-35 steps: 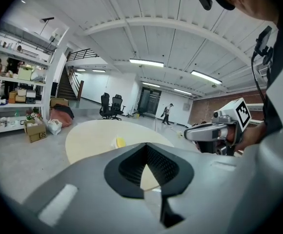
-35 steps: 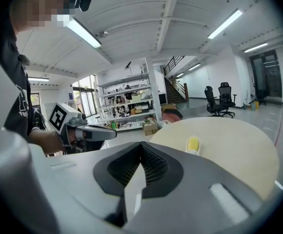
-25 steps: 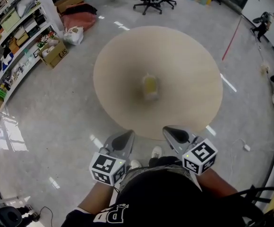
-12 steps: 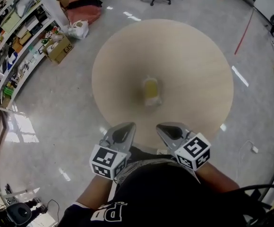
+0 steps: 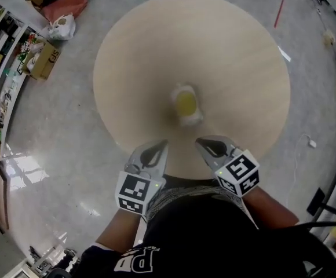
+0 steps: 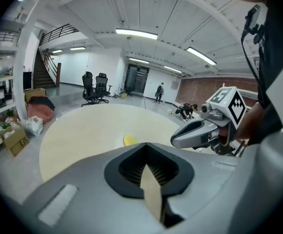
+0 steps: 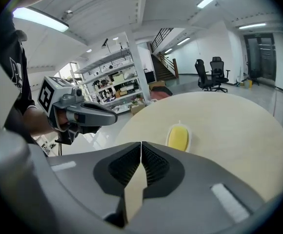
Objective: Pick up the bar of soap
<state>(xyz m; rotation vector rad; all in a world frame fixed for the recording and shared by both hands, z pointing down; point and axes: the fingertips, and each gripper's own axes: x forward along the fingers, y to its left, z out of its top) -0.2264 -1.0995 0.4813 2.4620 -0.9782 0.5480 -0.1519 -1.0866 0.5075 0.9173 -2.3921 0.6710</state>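
Round table (image 5: 127,62), soap (image 5: 185,103) lengthwise fore-aft

We see a yellow oval soap bar (image 5: 186,103) on a pale beige round wooden table (image 5: 133,68); our grey left gripper (image 5: 159,146) and right gripper (image 5: 201,144) each bear a black-and-white patterned cube (image 5: 134,193).

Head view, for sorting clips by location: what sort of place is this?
Probably a large open lab or workshop-style office hall, not a home. Stocked storage shelves line one side, office chairs stand in the open, and a staircase rises beyond the round table.
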